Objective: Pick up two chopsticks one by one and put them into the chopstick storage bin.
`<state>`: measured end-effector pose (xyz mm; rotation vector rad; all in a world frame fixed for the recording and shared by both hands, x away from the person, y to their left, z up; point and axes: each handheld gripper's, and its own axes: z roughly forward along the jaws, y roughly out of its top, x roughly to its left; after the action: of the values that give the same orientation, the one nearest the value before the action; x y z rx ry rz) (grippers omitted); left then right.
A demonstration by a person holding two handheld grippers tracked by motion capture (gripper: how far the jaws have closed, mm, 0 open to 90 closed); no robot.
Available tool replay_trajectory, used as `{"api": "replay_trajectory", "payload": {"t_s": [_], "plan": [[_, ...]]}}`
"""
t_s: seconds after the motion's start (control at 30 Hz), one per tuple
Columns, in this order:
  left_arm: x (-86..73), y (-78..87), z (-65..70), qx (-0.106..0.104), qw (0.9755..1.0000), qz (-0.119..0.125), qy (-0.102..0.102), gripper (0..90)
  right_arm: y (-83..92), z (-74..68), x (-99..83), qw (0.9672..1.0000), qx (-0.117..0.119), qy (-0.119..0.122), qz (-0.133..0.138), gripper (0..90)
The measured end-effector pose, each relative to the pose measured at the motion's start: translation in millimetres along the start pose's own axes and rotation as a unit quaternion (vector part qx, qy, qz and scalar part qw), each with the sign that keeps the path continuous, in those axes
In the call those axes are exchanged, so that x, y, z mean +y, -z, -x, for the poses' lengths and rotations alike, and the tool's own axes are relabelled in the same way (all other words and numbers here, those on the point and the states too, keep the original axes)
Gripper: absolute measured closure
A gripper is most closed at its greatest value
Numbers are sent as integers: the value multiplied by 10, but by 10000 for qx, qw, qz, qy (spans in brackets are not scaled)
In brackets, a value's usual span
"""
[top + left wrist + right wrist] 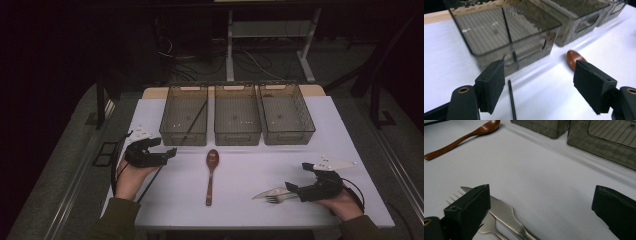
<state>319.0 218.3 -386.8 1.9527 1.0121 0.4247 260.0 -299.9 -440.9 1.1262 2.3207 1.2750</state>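
No brand, label or legible writing can be made out on any item. Three smoky translucent bins are lined up at the far side of the white desk [235, 165]: the left bin [184, 116], the middle bin [237, 115] and the right bin [286, 114]. A thin black stick [510, 45] is seen leaning in the left bin, its lower end on the desk. A brown wooden spoon [211, 175] is laid in front of the middle bin, bowl toward the bins. The left gripper [170, 152] is held near the left bin's front corner with its jaws spread and nothing between them. The right gripper [291, 188] is held with jaws spread wide, empty, just beside a metal knife [506, 213] and a metal fork [486, 223] that lie together on the desk.
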Motion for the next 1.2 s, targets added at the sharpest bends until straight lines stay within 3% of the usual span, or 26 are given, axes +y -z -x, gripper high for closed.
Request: {"api": "replay_trajectory", "payload": {"t_s": [0.3, 0.5, 0.73, 0.9, 1.2], "plan": [[-369, 166, 29, 144, 9999, -26, 27, 306, -10, -16, -14, 10000, -21, 3, 54, 15], [-525, 255, 20, 215, 9996, -81, 154, 425, 3, -18, -8, 9994, -91, -45, 322, 15], [-674, 303, 11, 293, 9985, -420, 181, 597, 7, -12, -11, 9994, -148, -53, 320, 15], [-749, 292, -6, 311, 9969, -637, 354, 689, 2, -17, -13, 9994, -157, -33, 304, 15], [-817, 227, -65, 243, 9939, -938, 525, 765, -6, -18, -17, 9994, -206, 18, 267, 15]]}}
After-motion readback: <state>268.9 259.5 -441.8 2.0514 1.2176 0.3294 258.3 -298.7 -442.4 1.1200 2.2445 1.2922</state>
